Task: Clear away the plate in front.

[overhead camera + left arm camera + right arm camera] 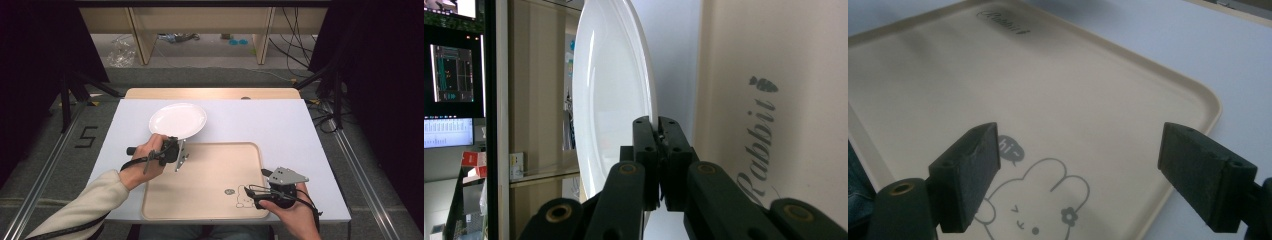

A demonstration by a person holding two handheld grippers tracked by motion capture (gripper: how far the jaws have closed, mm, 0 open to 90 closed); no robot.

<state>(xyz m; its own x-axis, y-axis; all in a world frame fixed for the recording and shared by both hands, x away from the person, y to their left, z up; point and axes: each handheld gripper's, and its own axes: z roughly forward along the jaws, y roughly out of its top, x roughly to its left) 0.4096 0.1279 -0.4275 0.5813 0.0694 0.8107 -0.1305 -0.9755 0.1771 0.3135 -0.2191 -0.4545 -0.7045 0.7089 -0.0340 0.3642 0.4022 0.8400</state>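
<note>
One glossy white plate, rim pinched in the left gripper jaws; right gripper jaws wide.

the plate sits behind the tray's far left corner, on the table.

From overhead, the fixed camera looks forward and down across my white table. My two gripper cameras sit close, both facing the beige plastic rabbit-printed tray.
</note>
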